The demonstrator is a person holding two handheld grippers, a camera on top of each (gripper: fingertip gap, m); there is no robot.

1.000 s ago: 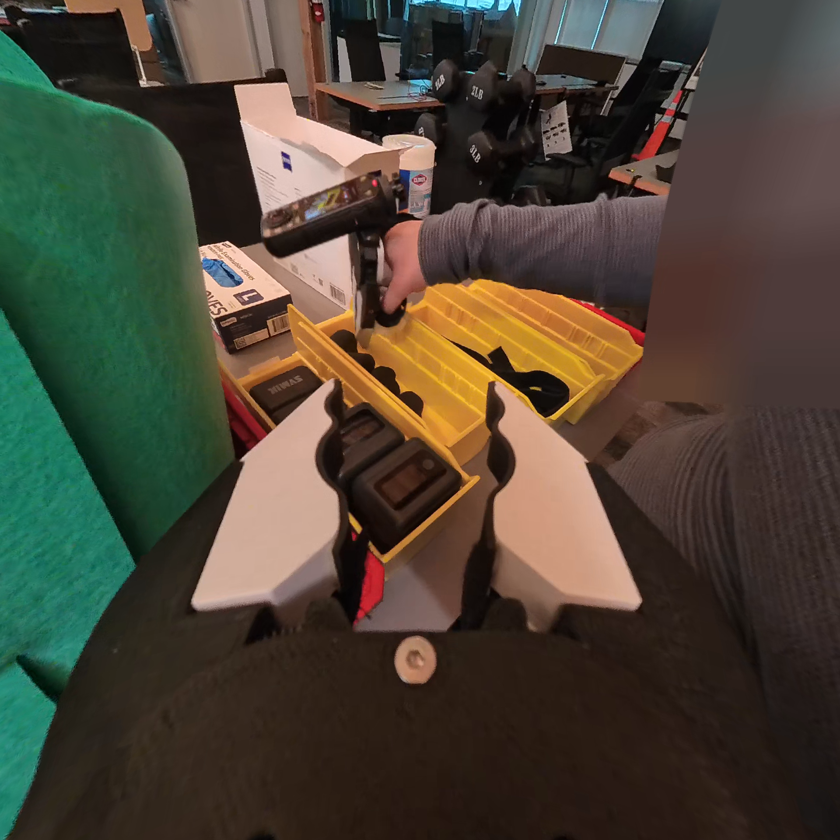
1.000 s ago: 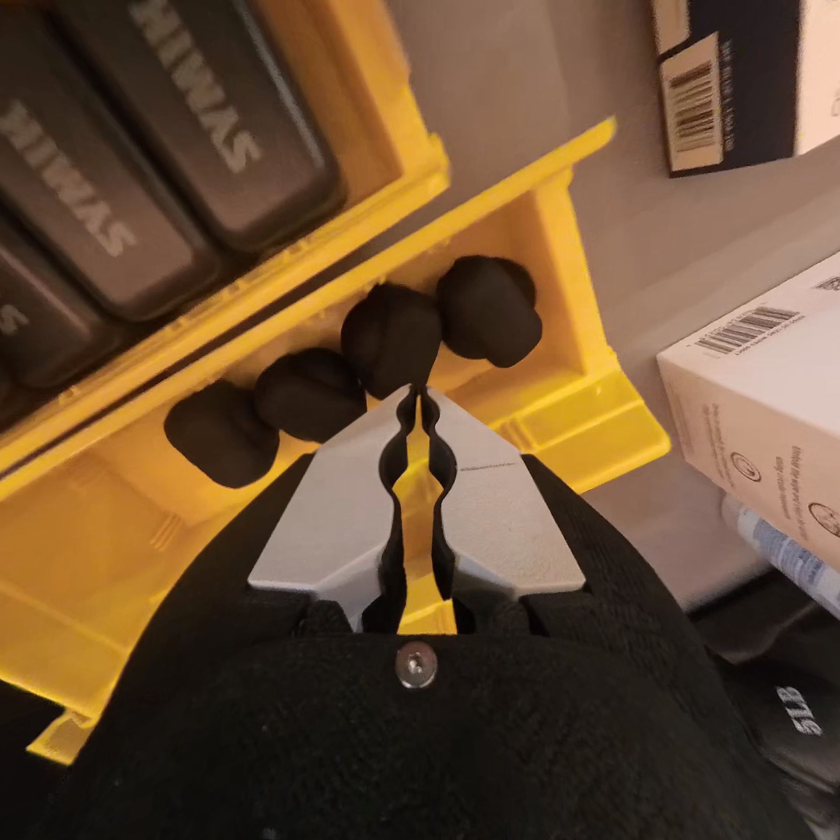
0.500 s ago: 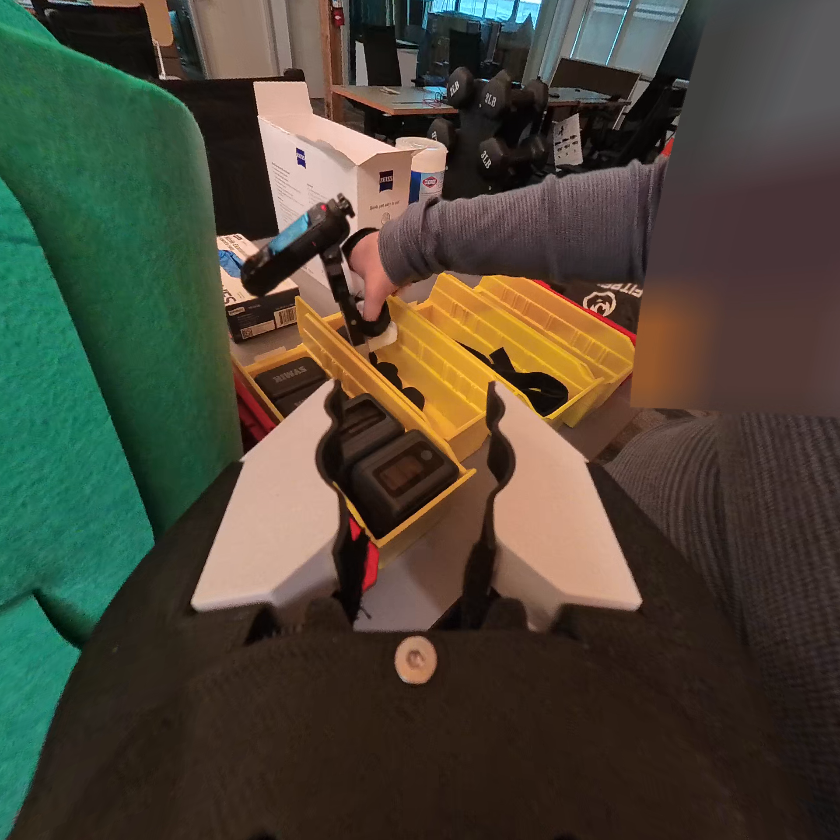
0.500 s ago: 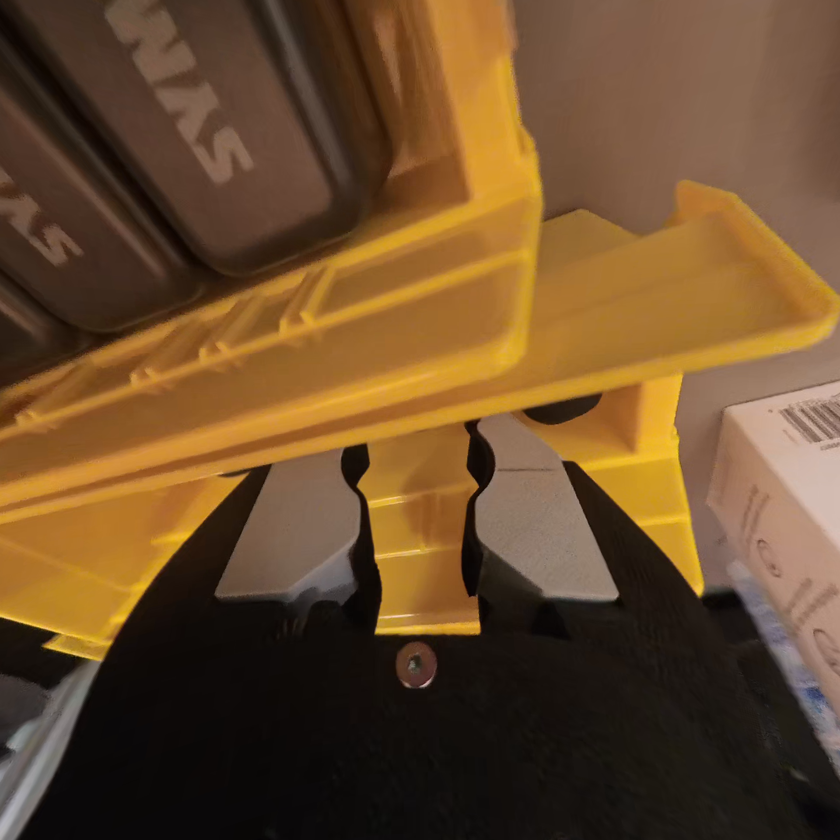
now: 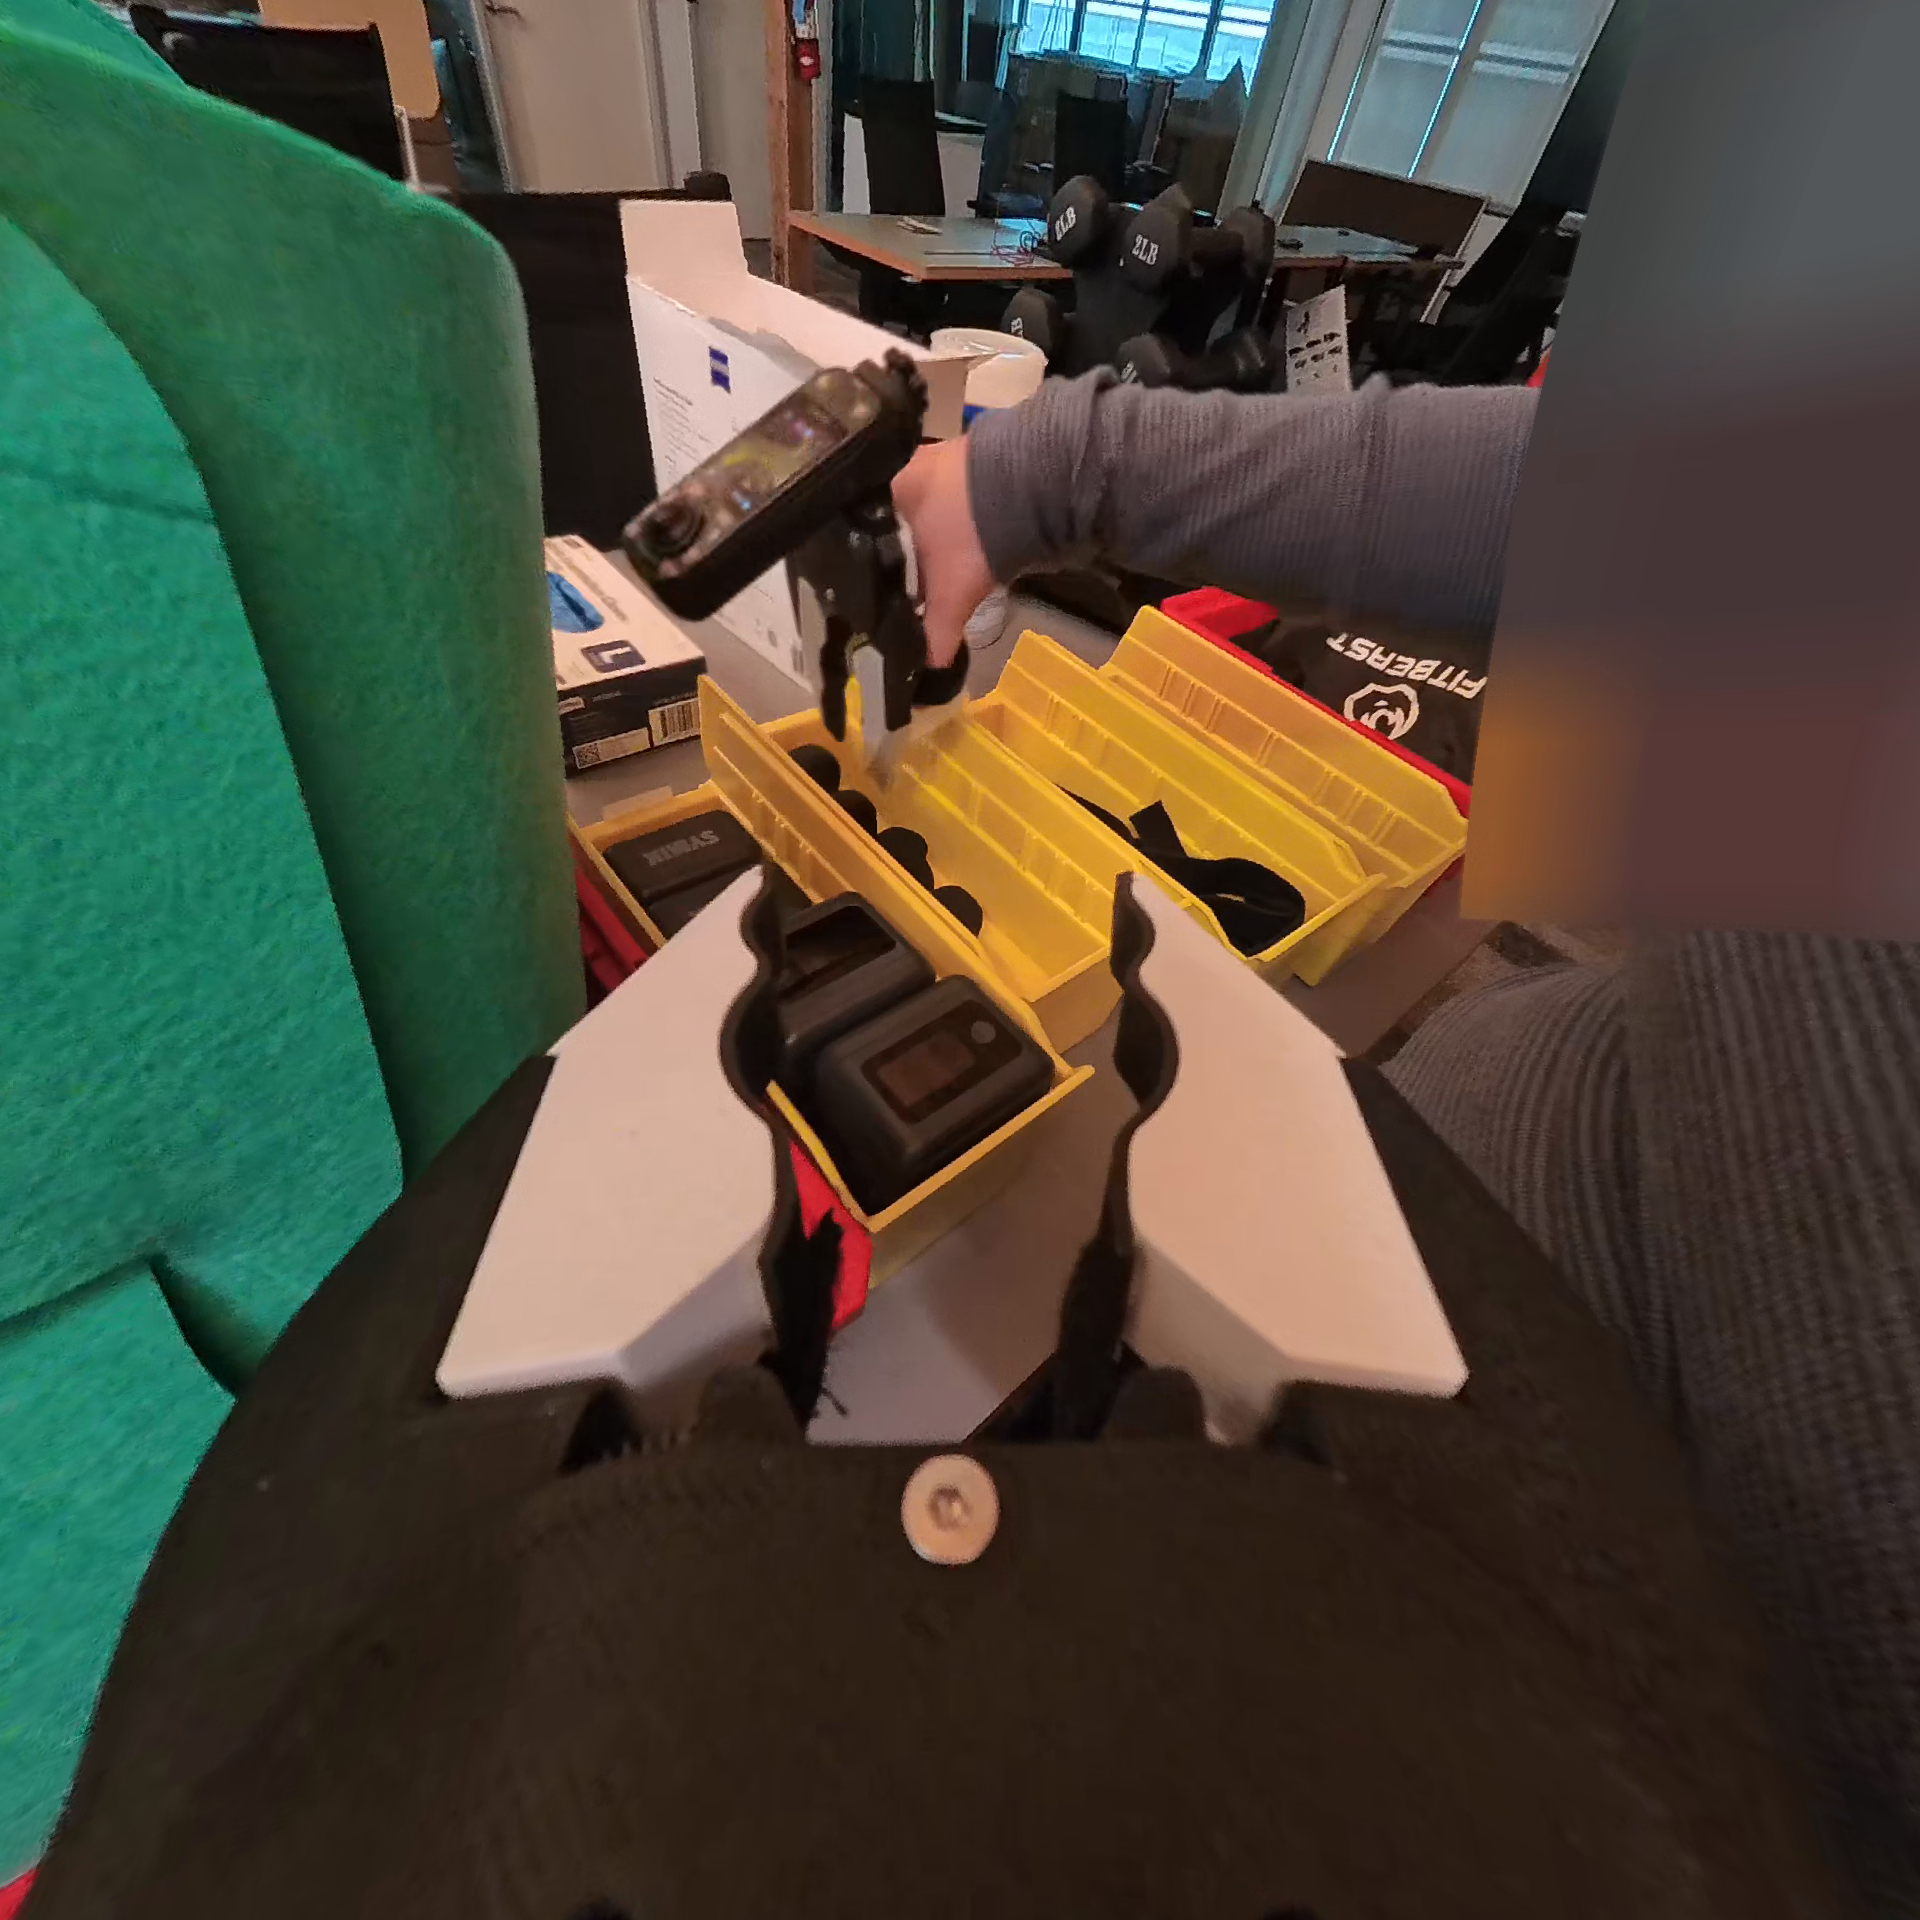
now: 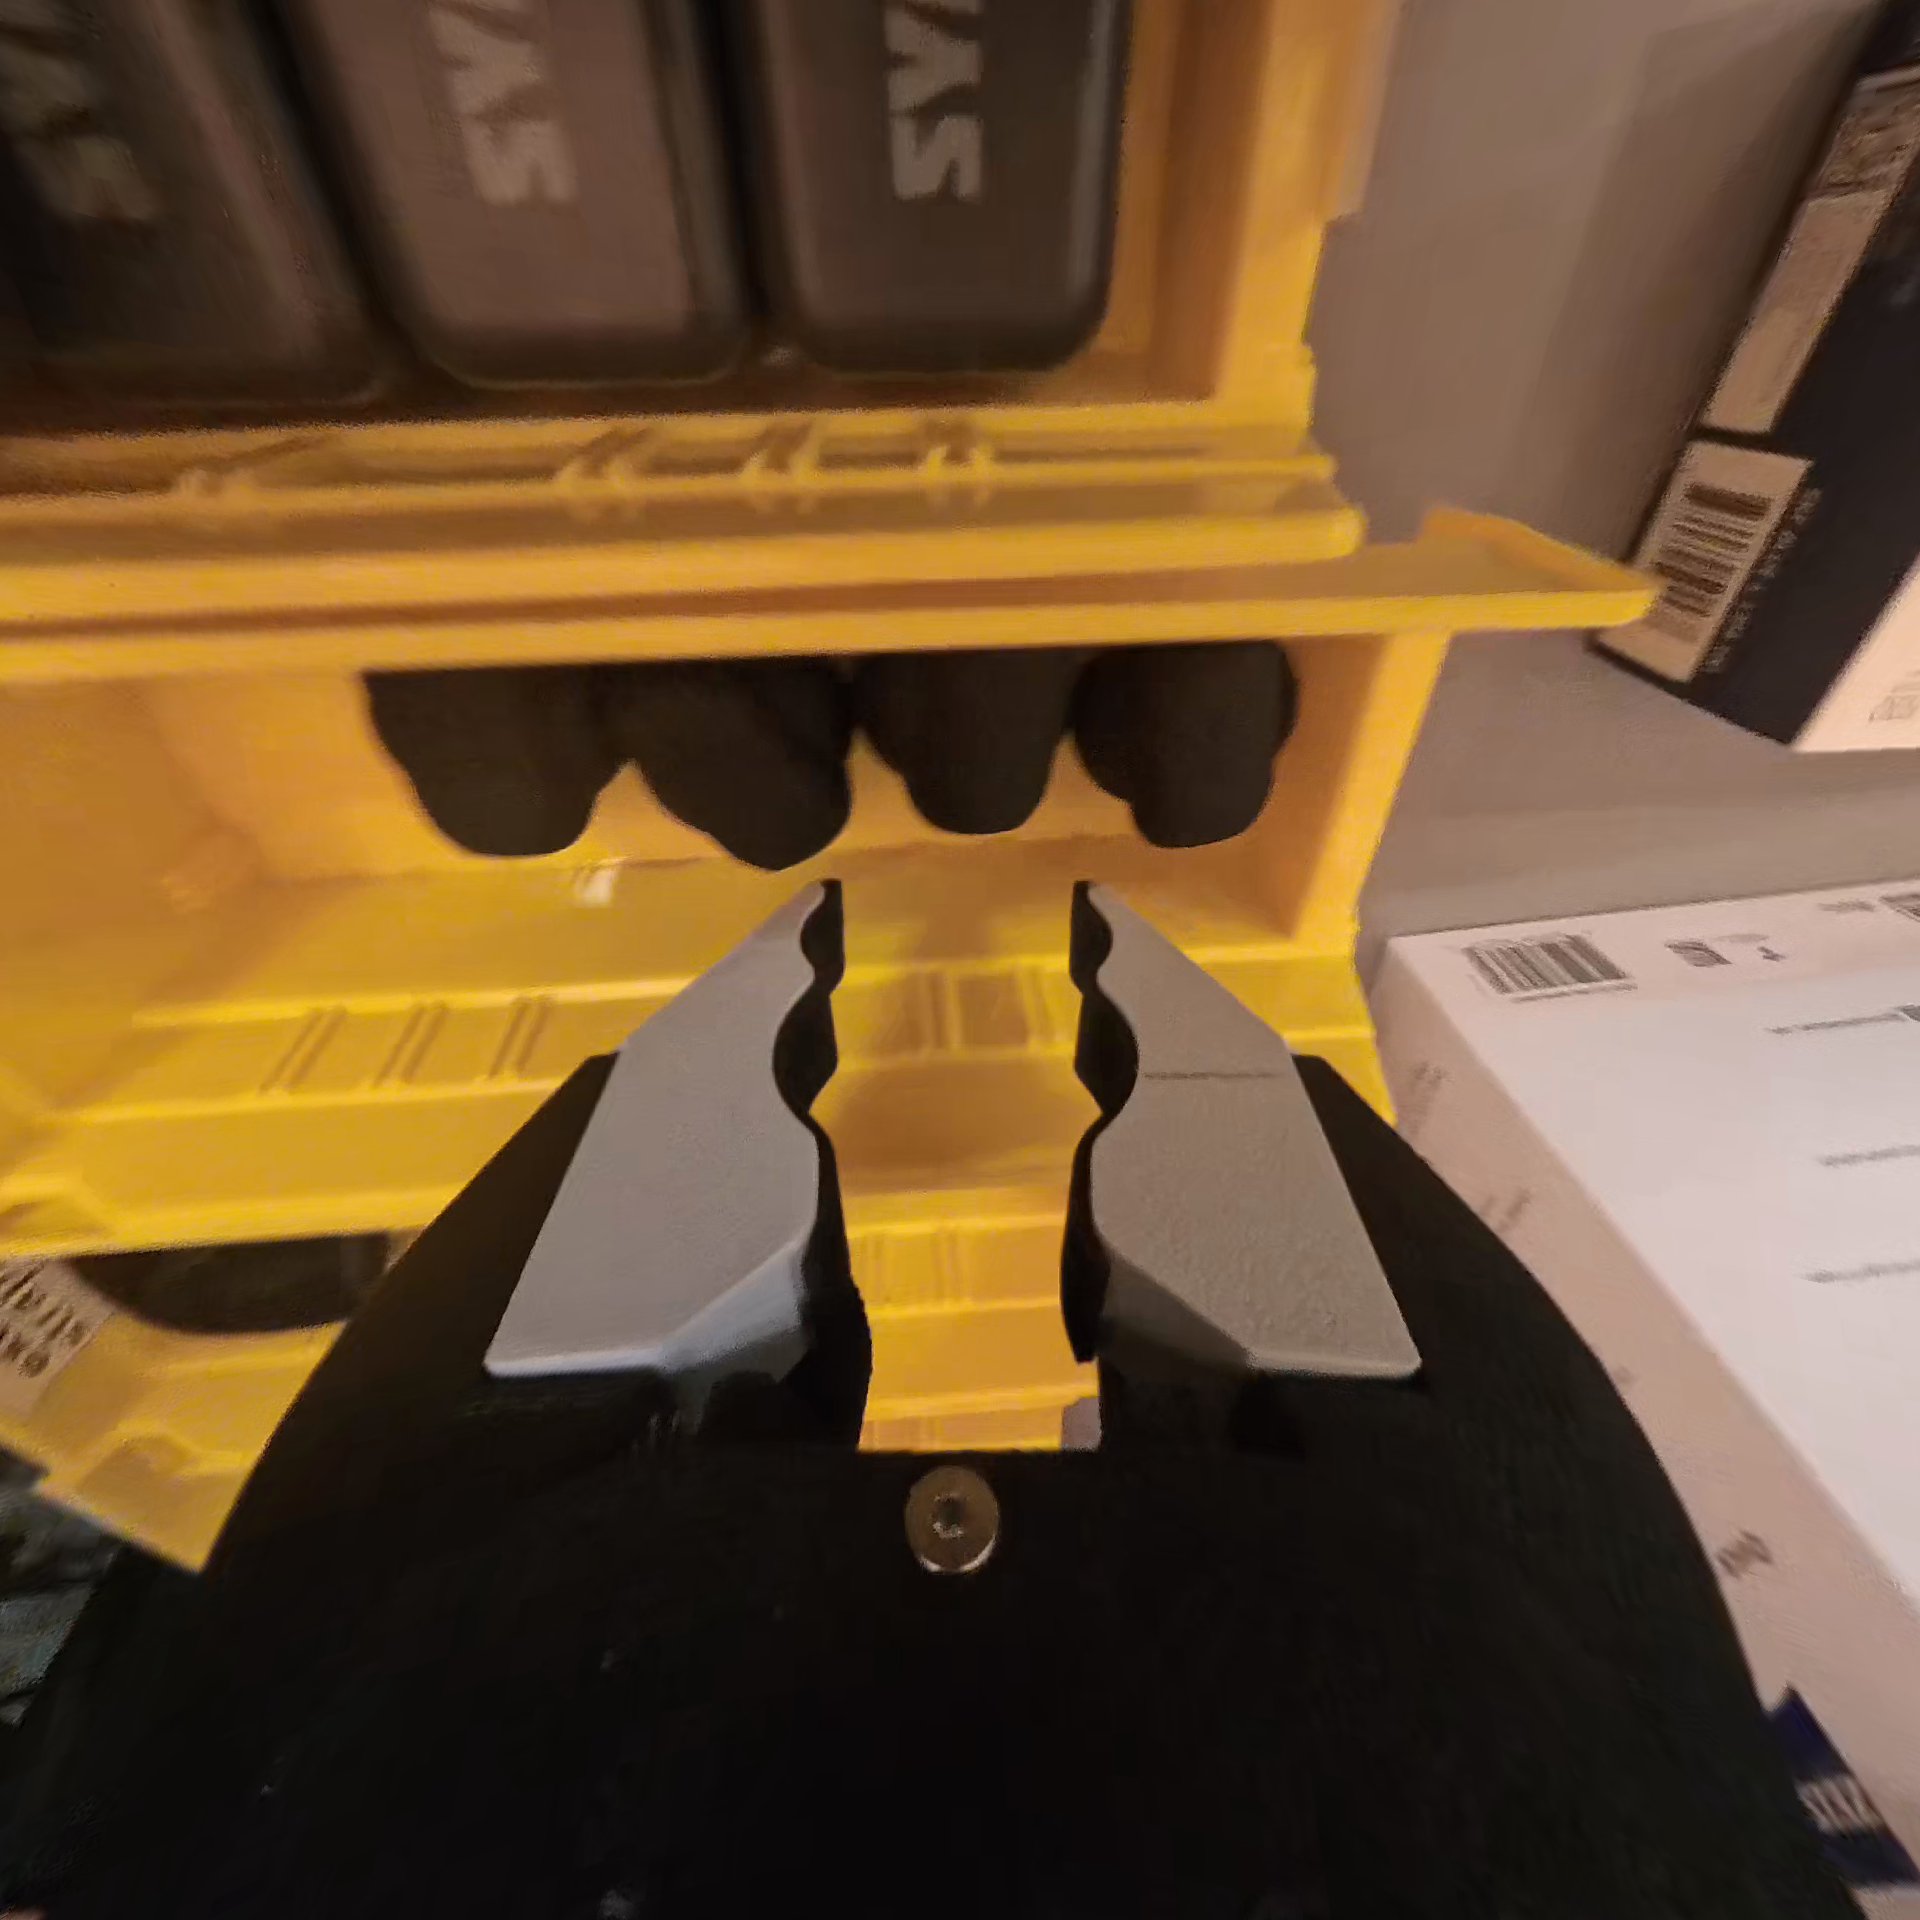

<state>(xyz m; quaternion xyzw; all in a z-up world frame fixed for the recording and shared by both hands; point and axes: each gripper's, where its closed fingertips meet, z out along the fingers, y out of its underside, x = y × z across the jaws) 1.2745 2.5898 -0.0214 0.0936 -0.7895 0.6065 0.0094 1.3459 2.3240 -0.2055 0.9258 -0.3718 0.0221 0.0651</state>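
Observation:
My left gripper [image 5: 940, 904] is open and empty, held above the near end of a yellow bin [image 5: 966, 1174] that holds black box-shaped devices [image 5: 925, 1070] and black cases [image 5: 675, 862]. My right gripper [image 6: 956, 894] is open and empty, its tips just short of a row of several black foam pieces [image 6: 831, 748] in the middle yellow bin [image 6: 312, 1039]. It also shows in the left wrist view [image 5: 883, 738], held by a hand in a grey sleeve [image 5: 1247, 478], tips down into that middle bin [image 5: 1018, 831]. Black cases [image 6: 935, 187] fill the bin beyond.
A third yellow bin [image 5: 1247, 748] holds a black strap [image 5: 1216, 883]. A white carton [image 6: 1662, 1195] stands right of the bins; it also shows in the left wrist view [image 5: 707, 395]. A dark glove box [image 5: 613, 665] lies behind. A green chair back [image 5: 260, 623] stands at the left. My right fingertips sit around 35 centimetres from my left ones.
My right gripper has opened and swung to face the row of black foam pieces from the side. My left gripper stays open and has barely moved.

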